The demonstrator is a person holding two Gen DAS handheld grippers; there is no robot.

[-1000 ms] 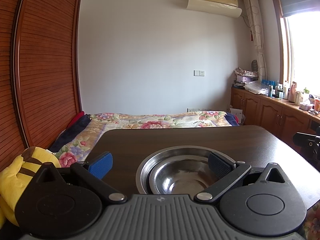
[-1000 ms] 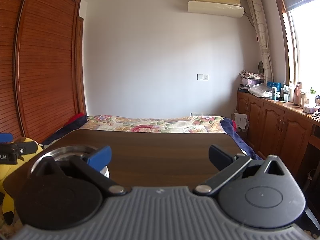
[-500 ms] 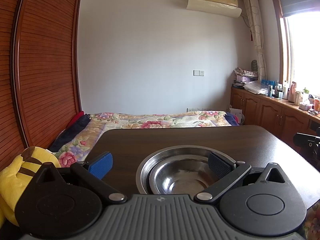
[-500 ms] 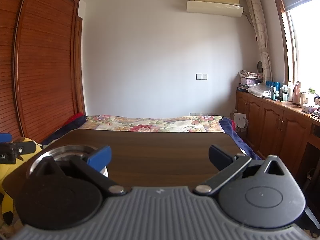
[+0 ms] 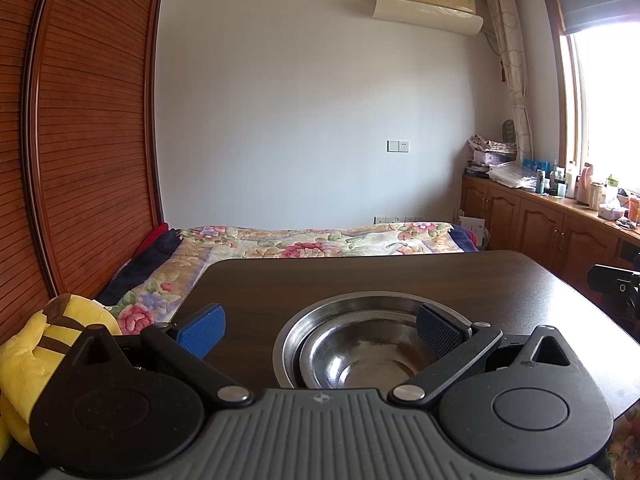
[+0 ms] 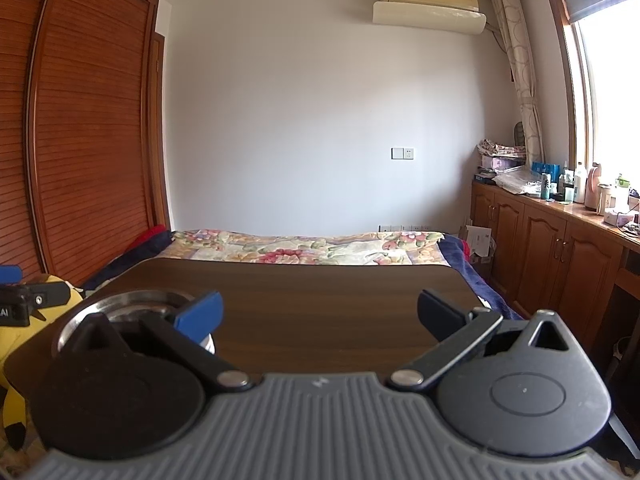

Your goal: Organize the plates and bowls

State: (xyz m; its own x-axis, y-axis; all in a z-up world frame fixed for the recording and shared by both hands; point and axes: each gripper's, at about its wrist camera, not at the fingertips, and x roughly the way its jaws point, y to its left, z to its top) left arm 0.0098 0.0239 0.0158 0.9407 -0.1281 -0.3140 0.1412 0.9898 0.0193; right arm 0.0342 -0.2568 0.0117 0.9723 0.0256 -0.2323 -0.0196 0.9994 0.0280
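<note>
A steel bowl (image 5: 360, 360) sits nested inside a wider steel plate (image 5: 288, 336) on the dark wooden table (image 5: 360, 276). My left gripper (image 5: 320, 328) hangs open just in front of them, its right finger over the bowl's right rim, its blue left finger out over bare table. In the right wrist view the same stack (image 6: 120, 304) shows at the table's left end, partly hidden behind the blue finger. My right gripper (image 6: 318, 312) is open over the table (image 6: 320, 292), holding nothing.
A yellow plush toy (image 5: 36, 344) lies off the table's left edge. A bed with a floral cover (image 5: 320, 240) stands beyond the table. Wooden cabinets (image 5: 540, 220) with bottles run along the right wall, a wardrobe (image 5: 88, 140) along the left.
</note>
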